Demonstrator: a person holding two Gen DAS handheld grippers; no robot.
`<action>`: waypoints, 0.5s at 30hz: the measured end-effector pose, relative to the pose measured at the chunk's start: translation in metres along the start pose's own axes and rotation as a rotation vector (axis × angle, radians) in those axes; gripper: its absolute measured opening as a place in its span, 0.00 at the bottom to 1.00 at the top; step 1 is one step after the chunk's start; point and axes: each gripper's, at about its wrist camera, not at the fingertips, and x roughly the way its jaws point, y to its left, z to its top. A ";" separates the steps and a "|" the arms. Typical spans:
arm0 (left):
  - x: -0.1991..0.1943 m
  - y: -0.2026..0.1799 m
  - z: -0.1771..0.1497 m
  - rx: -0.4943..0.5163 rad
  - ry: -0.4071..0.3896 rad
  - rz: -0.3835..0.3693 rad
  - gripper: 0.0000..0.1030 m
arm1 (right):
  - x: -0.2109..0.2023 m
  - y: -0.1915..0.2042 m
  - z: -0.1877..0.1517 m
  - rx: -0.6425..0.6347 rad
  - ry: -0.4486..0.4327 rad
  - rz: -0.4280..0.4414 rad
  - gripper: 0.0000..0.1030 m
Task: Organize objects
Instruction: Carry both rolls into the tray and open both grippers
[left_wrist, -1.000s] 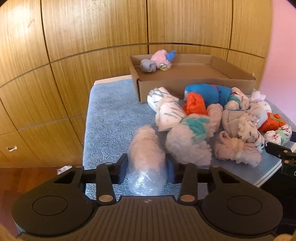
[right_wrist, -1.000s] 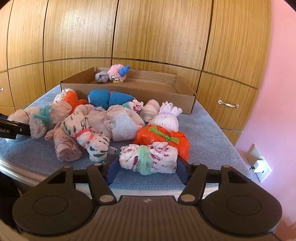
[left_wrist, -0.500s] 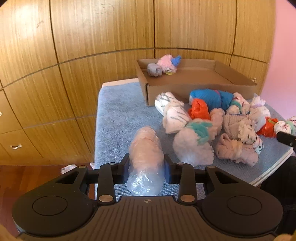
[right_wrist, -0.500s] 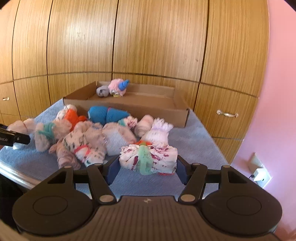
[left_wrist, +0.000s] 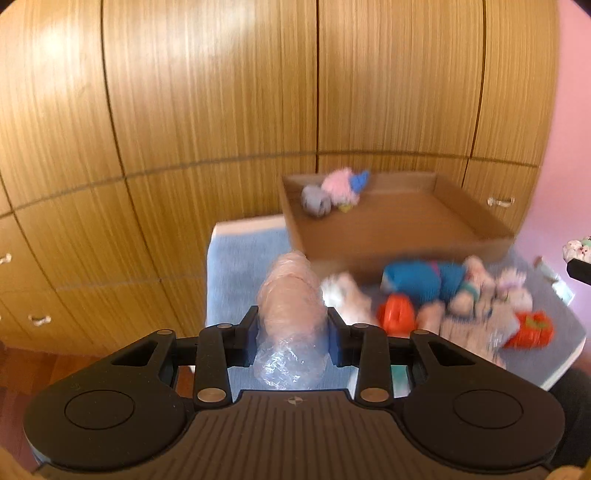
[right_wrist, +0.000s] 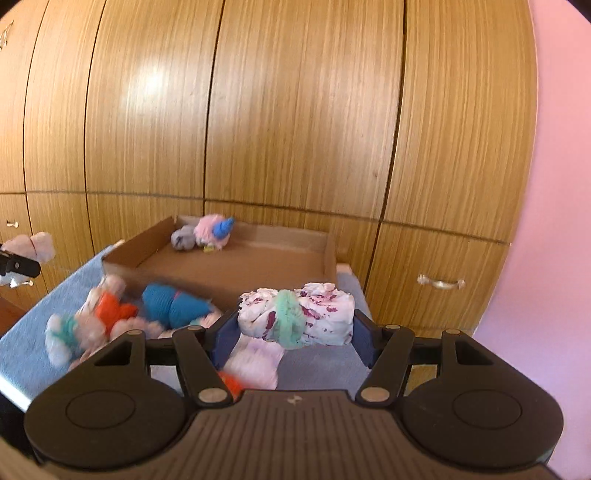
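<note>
At the lower centre of the left wrist view, the left gripper (left_wrist: 291, 334) is clamped on a pale pink bundle (left_wrist: 291, 314), a soft cylinder wrapped in crinkled clear plastic that bulges out between the two black fingers. At the lower centre of the right wrist view, the right gripper (right_wrist: 295, 328) is closed on a white bundle (right_wrist: 295, 317) speckled with purple and cinched round its middle by a fuzzy mint-green band; it lies crosswise between the blue pads. Beyond both, in mid-frame, a shallow brown cardboard box (right_wrist: 328, 254) with low walls sits on a ribbed blue cloth (right_wrist: 29, 332). In its far corner lie a grey roll (right_wrist: 183, 239) and a fluffy pink one with a blue tip (right_wrist: 214, 230), touching. Blurred rolled bundles (left_wrist: 443, 295) in blue, orange and cream crowd the cloth before the box. Glossy wood-grain cupboard doors (right_wrist: 295, 110) fill the upper frame.
</note>
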 end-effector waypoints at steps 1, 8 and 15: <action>0.002 -0.003 0.009 0.008 -0.005 0.000 0.41 | 0.002 -0.002 0.004 -0.007 -0.008 0.003 0.58; 0.031 -0.032 0.070 0.063 -0.018 -0.038 0.41 | 0.031 -0.015 0.054 -0.023 -0.040 0.107 0.59; 0.090 -0.057 0.116 0.058 0.047 -0.080 0.41 | 0.084 -0.001 0.093 -0.066 -0.024 0.262 0.59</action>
